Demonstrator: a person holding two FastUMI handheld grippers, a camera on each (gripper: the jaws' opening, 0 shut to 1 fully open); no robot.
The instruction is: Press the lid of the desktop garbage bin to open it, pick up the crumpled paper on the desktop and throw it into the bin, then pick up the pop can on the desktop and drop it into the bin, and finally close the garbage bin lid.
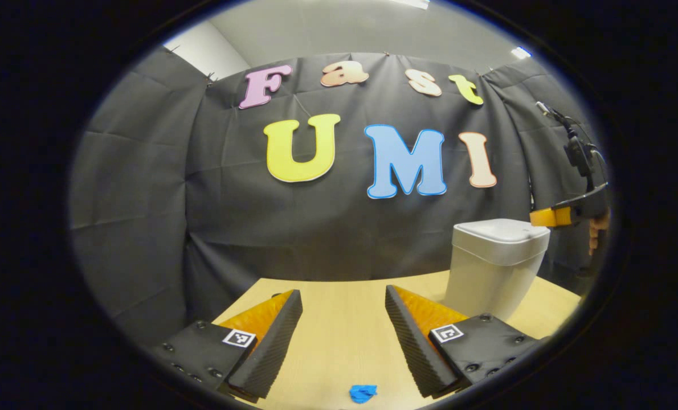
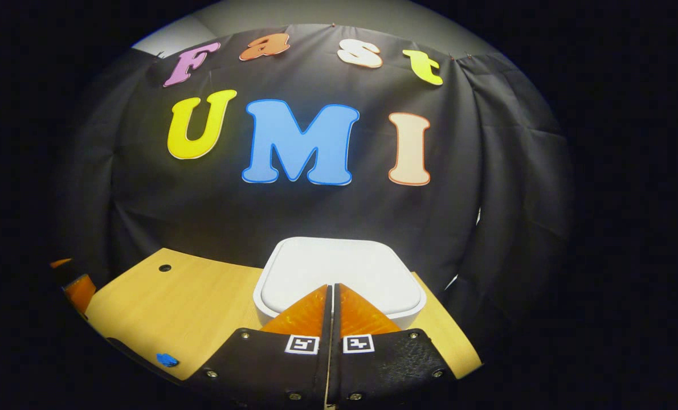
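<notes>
Garbage bin lid [image 2: 339, 273] just beneath closed right hand-held gripper [image 2: 332, 291], perhaps touching.

Your left claw [image 1: 343, 319]: ridged wedge pads, black screwed plates w/ square b/w tag each. Your right claw [image 2: 331, 307]: same plates, tags, screws; black cable on top.

A white bin [image 1: 495, 267] with rounded corners is seen upright near the back edge of the wooden desk [image 1: 339, 336]. Its lid [image 2: 339, 273] is shut and lies flat on top.
</notes>
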